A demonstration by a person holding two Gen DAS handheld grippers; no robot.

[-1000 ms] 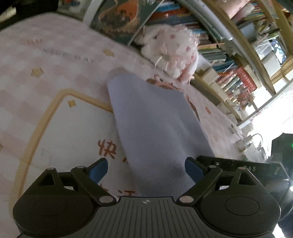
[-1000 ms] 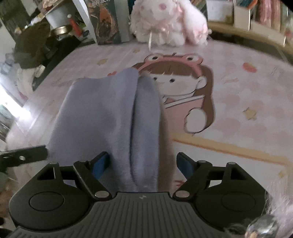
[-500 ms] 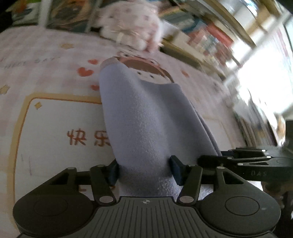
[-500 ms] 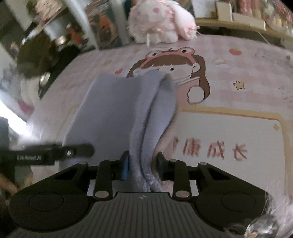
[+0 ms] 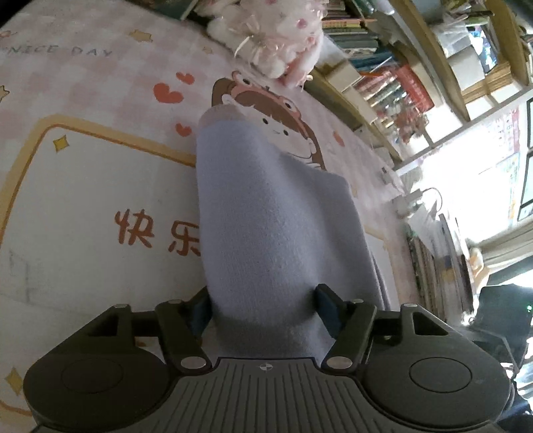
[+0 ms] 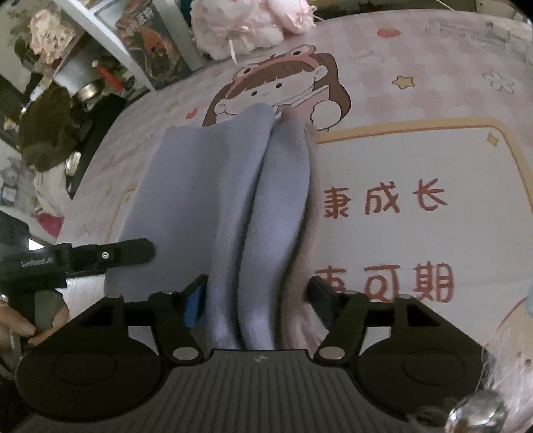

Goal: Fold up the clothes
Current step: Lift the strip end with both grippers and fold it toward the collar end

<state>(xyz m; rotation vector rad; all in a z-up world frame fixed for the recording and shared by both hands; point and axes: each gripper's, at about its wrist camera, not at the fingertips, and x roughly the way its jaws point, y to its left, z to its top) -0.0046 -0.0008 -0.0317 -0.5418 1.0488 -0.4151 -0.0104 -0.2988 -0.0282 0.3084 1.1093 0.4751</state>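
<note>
the left gripper [image 5: 263, 304] clenches one bunched end of the lilac fleece garment [image 5: 266, 213], while the right gripper [image 6: 253, 298] is opening around its doubled edge, so keep both ends level between jaws while lowering onto the cartoon mat [image 6: 416, 160].

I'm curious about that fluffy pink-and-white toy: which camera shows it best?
The left wrist view: the plush toy fills more of the frame, pink spots and ribbon visible. The right wrist view shows only its lower part, cut by the top edge.

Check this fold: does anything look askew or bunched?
Yes. In the right wrist view the blue garment is bunched into two ridges between the opening right gripper, not flat. The left gripper pinches a smoother fold. Nothing spilled or damaged.
</note>
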